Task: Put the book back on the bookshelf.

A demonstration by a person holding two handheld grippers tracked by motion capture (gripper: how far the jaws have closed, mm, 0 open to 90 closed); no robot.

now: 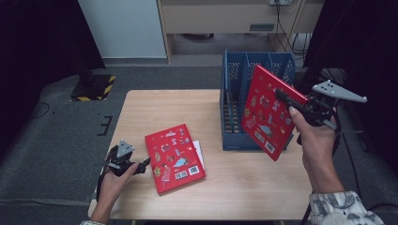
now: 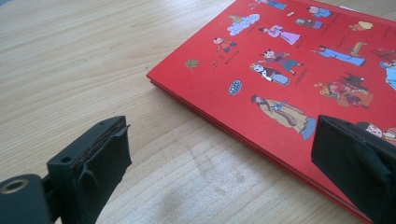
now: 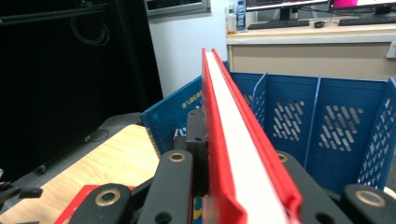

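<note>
**Red book held upright beside the blue file rack**

The right hand-held gripper [image 1: 293, 104] is clamped on a red picture book [image 1: 270, 112], its jaws pressing the covers from both sides near one edge. The book is lifted off the surface [image 1: 141, 108] and stands tilted on edge in the air, just in front of the blue file rack [image 1: 233, 70] at the far right of the surface. In the right gripper view the white page edge of the book [image 3: 233, 140] runs straight up between the jaws, with the rack's slotted dividers [image 3: 327, 121] behind it.

The left hand-held gripper [image 1: 141, 166] rests low at the near left, its jaws spread apart and gripping nothing. A second red book [image 1: 173, 157] lies flat on the surface just beside it; in the left gripper view one jaw overlaps that book's [image 2: 280, 70] near edge, the other stands over bare wood
</note>
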